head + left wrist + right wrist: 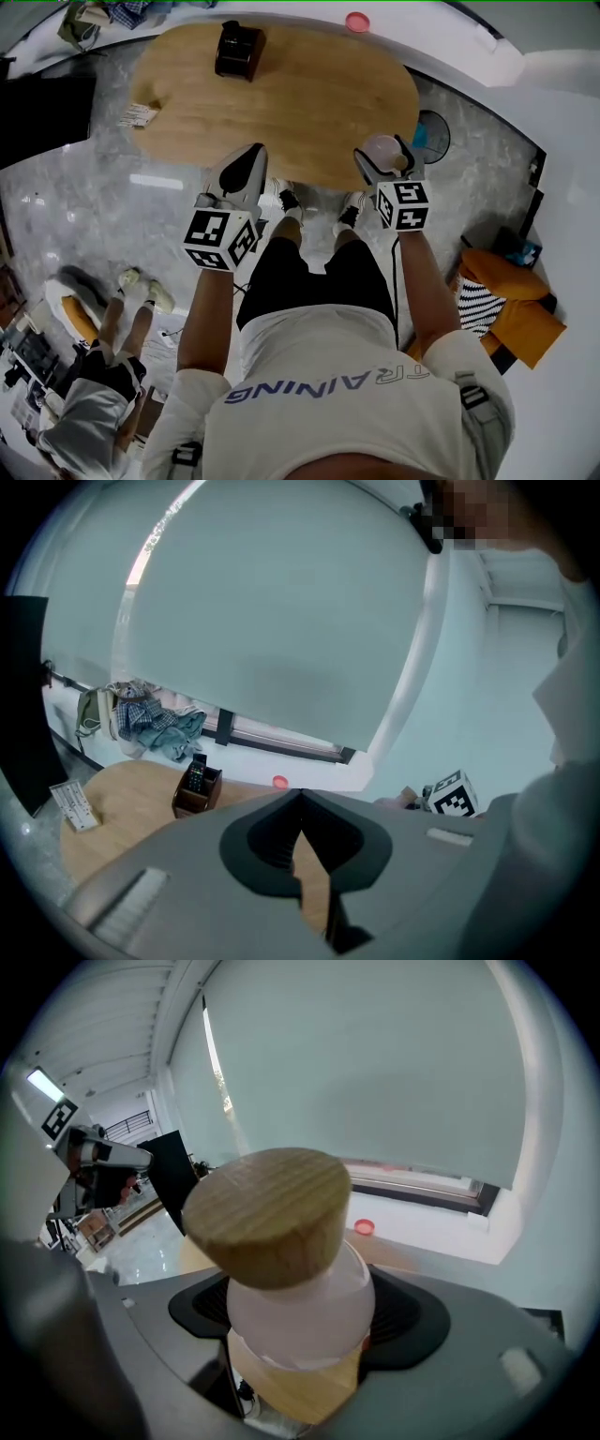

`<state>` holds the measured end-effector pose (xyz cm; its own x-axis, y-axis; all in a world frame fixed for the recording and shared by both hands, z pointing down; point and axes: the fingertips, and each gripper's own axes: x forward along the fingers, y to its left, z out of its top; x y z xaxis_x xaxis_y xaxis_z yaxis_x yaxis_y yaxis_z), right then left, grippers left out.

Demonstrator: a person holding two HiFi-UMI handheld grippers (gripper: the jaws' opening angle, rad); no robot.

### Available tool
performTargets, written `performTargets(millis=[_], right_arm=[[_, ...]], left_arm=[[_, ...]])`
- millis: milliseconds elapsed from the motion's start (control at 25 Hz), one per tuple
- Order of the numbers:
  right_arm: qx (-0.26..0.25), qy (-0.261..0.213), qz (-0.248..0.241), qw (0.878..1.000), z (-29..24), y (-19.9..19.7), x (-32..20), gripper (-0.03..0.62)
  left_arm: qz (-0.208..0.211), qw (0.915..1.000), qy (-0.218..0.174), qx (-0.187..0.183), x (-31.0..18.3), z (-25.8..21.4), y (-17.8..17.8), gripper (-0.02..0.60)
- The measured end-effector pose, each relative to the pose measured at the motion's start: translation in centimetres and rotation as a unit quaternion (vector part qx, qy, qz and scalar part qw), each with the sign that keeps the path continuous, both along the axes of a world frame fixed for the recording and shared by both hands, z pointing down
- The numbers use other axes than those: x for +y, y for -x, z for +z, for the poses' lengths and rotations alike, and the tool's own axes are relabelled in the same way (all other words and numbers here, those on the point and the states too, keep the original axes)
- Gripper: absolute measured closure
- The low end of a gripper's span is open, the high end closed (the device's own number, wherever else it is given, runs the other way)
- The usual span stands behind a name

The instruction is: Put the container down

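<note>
Above the near rim of the oval wooden table [309, 94], our right gripper [384, 161] clamps a frosted container [298, 1312] with a wooden lid [267, 1208]. Our left gripper [300, 803] is closed on nothing. We should lower the container upright, further in from the edge, where bare wood lies ahead and the dark box [239, 49] is well away.

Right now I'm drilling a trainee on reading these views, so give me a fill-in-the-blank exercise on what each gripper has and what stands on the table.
1. The right gripper is shut on a frosted container with a ____ lid.
2. The left gripper, its fingers together, holds ____.
3. The dark box stands on the oval ____.
Missing words: wooden; nothing; table.
</note>
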<state>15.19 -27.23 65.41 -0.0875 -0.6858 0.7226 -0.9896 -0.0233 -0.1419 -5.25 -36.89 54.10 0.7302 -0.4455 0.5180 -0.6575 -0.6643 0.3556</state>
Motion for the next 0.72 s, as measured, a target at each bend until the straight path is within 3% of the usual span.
performTargets(millis=[400,720], right_arm=[[0.003,0.027,0.003,1.000,13.3,2.1,-4.8,0.180],[0.009,0.053,-0.014,0.998,21.5,3.7,-8.5,0.181]], left_arm=[[0.019,0.9995,0.023,-0.006,-1.2,8.1,-0.5,0.581],[0.001,0.9988,0.048,-0.011,-2.4,13.0,1.1,0.581]])
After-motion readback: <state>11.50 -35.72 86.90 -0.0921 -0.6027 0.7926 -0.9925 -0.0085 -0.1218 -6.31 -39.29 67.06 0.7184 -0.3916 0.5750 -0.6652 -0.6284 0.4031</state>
